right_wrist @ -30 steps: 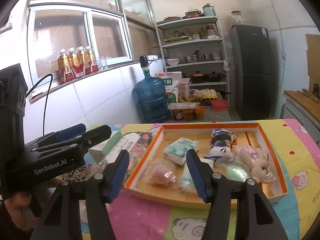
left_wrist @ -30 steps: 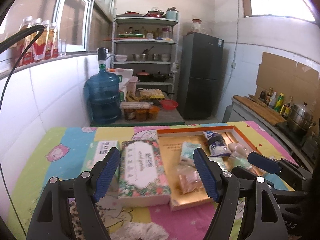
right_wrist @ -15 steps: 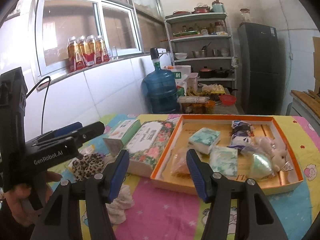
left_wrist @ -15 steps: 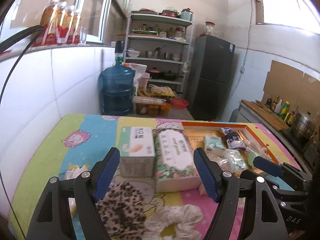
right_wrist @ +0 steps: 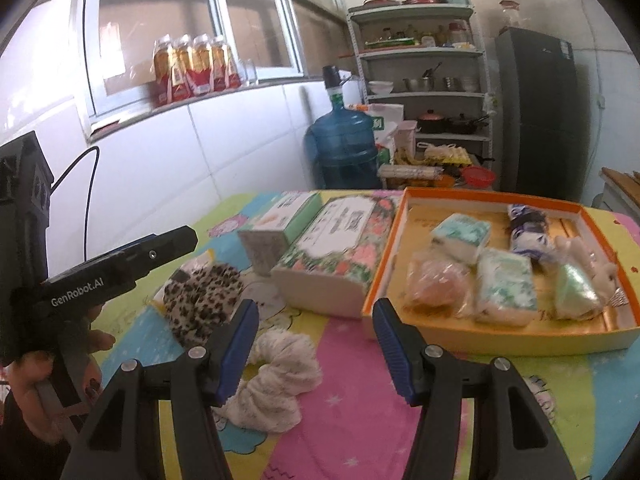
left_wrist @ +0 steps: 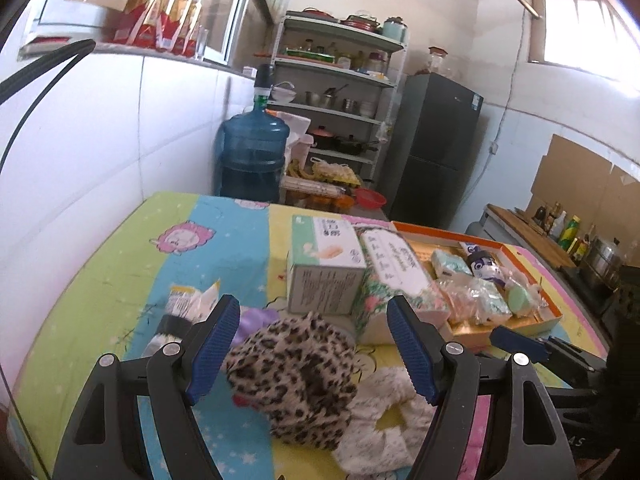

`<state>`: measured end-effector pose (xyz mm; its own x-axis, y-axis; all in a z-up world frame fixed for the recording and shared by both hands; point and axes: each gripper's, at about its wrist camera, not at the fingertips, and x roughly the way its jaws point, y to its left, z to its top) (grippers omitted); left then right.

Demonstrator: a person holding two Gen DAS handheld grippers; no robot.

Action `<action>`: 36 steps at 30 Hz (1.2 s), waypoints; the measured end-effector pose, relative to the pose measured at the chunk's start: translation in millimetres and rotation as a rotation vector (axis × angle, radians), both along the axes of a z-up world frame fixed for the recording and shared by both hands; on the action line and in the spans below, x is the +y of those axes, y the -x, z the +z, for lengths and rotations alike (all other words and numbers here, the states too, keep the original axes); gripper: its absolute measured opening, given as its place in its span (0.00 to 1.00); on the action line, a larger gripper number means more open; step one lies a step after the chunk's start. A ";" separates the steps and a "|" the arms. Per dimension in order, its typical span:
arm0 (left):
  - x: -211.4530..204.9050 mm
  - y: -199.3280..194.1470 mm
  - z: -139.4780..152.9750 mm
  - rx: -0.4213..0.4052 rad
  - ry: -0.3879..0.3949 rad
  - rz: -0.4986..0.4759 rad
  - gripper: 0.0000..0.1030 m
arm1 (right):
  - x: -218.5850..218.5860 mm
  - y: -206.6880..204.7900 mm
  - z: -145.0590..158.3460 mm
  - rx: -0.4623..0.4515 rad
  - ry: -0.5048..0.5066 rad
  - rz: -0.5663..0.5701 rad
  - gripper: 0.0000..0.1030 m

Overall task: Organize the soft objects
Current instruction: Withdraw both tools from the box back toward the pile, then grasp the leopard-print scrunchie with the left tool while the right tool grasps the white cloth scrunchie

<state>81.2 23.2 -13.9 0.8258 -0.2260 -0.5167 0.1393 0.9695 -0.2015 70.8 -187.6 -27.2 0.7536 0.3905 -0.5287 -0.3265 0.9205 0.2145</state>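
**Both grippers come down over the loose scrunchies**

The orange tray at the right side of the table already carries several soft things: wrapped tissue packs, a plush toy and some bagged items. That suggests it is the collecting place, and that the fabric pieces lying outside it are what remains to be sorted. Two tissue boxes, a green one and a floral one, stand side by side just left of the tray, touching or nearly so.

The leopard-print scrunchie lies near the table's front edge, directly ahead of the left gripper. The jaws stand wide apart and empty, and the scrunchie shows between the two blue pads without either pressing on it. It looks lined up for a pick.

The white scrunchie lies just beside the leopard one, towards the tray. The right gripper hangs over it, about half open and holding nothing; the scrunchie sits under and behind its left finger rather than centred between the pads. It would probably need to shift sideways before closing.
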 end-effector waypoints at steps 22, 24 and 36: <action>16.3 -0.7 -61.5 0.113 0.063 -0.007 0.75 | 26.0 -8.9 -39.6 0.115 0.021 0.067 0.57; 14.7 -1.1 -63.0 0.114 0.064 -0.013 0.75 | 27.9 -10.7 -41.8 0.125 0.023 0.073 0.57; 15.0 7.9 -61.6 0.088 0.051 -0.021 0.23 | 28.0 -12.0 -41.5 0.134 0.004 0.084 0.18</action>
<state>73.3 38.2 -75.5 0.7723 -0.2707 -0.5746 0.1389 0.9547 -0.2630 82.7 -159.6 -68.7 0.6409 0.4469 -0.6241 -0.3715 0.8921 0.2572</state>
